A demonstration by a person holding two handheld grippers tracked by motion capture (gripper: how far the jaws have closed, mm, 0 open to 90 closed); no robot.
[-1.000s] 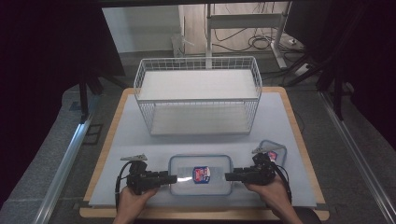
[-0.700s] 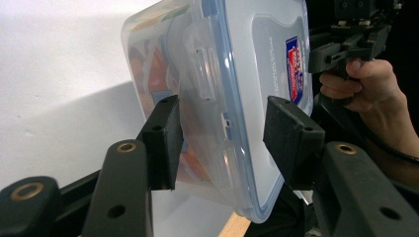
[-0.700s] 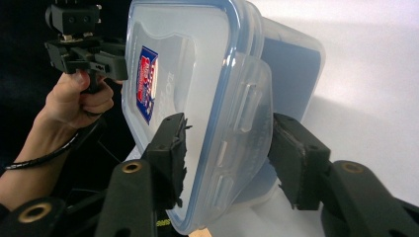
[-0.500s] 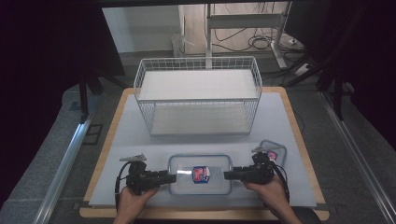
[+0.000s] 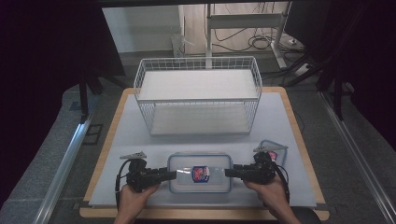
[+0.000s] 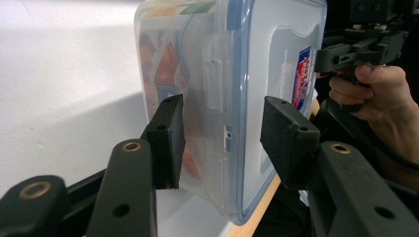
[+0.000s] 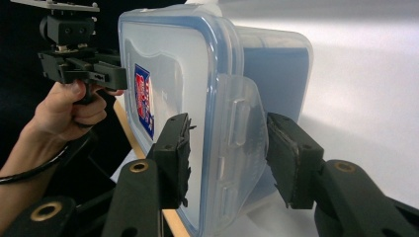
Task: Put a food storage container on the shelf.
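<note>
While the lidded food container (image 5: 200,173) lies flat at the lower centre of the high view, long axis left to right, the left gripper (image 5: 169,175) and right gripper (image 5: 229,172) straddle its end latches, jaws spread.

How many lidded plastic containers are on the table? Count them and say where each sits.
2. The large container lies at the table's near edge between the left gripper and the right gripper. A smaller container lies just behind the right gripper.
</note>
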